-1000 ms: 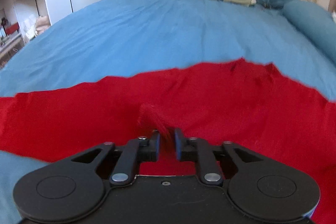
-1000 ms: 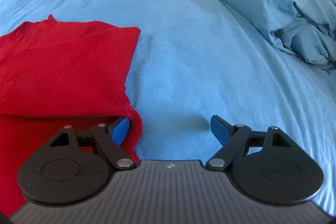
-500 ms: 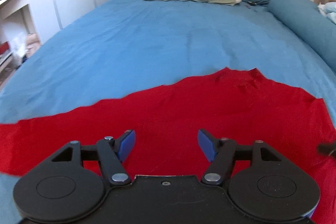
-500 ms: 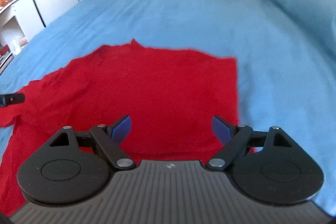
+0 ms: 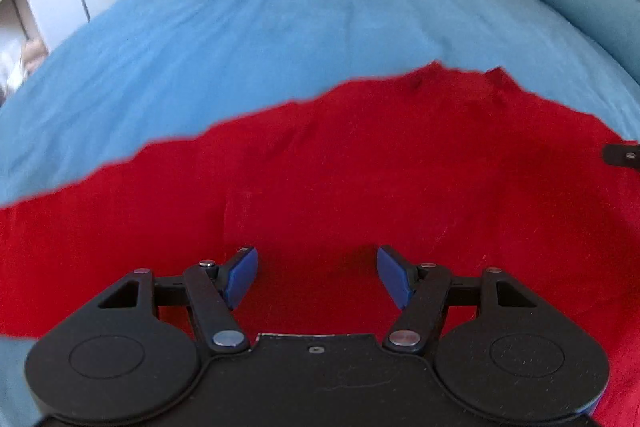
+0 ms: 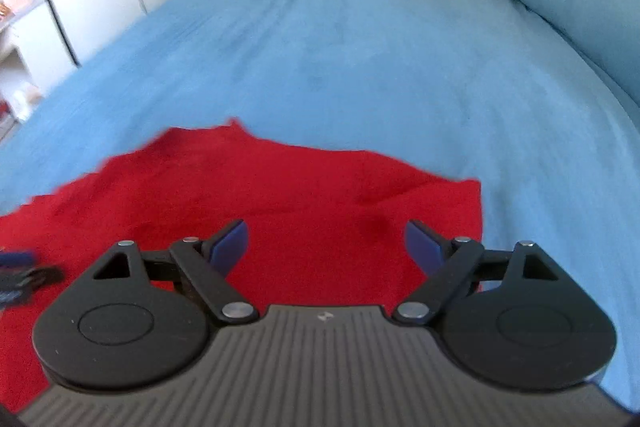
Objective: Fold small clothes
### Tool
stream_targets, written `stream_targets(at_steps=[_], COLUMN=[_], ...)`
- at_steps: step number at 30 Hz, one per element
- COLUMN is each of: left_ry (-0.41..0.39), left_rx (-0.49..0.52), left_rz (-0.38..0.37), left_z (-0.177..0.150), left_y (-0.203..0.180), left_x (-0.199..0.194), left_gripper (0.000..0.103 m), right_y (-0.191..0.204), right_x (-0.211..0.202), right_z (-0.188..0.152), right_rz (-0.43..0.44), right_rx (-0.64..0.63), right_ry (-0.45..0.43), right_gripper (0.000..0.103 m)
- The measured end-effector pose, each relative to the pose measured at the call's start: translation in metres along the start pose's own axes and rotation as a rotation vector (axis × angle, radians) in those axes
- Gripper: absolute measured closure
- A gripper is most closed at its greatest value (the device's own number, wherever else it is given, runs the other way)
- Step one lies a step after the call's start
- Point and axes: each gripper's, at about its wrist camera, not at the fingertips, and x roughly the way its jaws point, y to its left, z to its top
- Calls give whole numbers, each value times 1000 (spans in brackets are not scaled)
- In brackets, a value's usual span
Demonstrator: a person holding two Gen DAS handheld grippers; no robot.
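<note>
Blue bed (image 5: 280, 27): red garment (image 5: 360, 187) under (parted) fingers (image 5: 240, 273).

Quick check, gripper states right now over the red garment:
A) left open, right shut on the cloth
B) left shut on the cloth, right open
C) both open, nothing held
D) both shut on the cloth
C: the left gripper and right gripper each show blue fingers spread wide with only flat red garment visible between them.
</note>
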Motion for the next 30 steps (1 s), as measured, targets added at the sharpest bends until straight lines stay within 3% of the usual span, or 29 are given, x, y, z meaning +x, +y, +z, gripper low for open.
stream_targets(at_steps=[2, 5, 10, 14, 20, 22, 23, 30], left_ry=[-16, -17, -16, -81, -146, -147, -151, -115], left_rx=[11, 21, 6, -24, -115, -150, -171, -303], left_rz=[-6, -8, -12, -8, 24, 38, 46, 123], left_z=[-4, -6, 1, 7, 6, -1, -5, -40], left_y=[0, 0, 4, 18, 76, 102, 117, 228], left_x=[-1, 1, -5, -48, -133, -152, -159, -163], left_gripper=[31, 31, 31, 31, 28, 18, 8, 6], right_y=[-13, -35, -25, -9, 55, 83, 99, 199], right_x=[28, 31, 20, -22, -119, -145, -156, -158], right_z=[-1, -3, 3, 21, 23, 16, 10, -23], right_rz=[-63, -56, -72, -54, -19, -9, -3, 31], right_rx=[9, 71, 59, 9, -48, -44, -40, 29], right_ry=[74, 37, 54, -20, -79, -91, -93, -80], right_gripper=[2, 1, 0, 0, 0, 0, 0, 0])
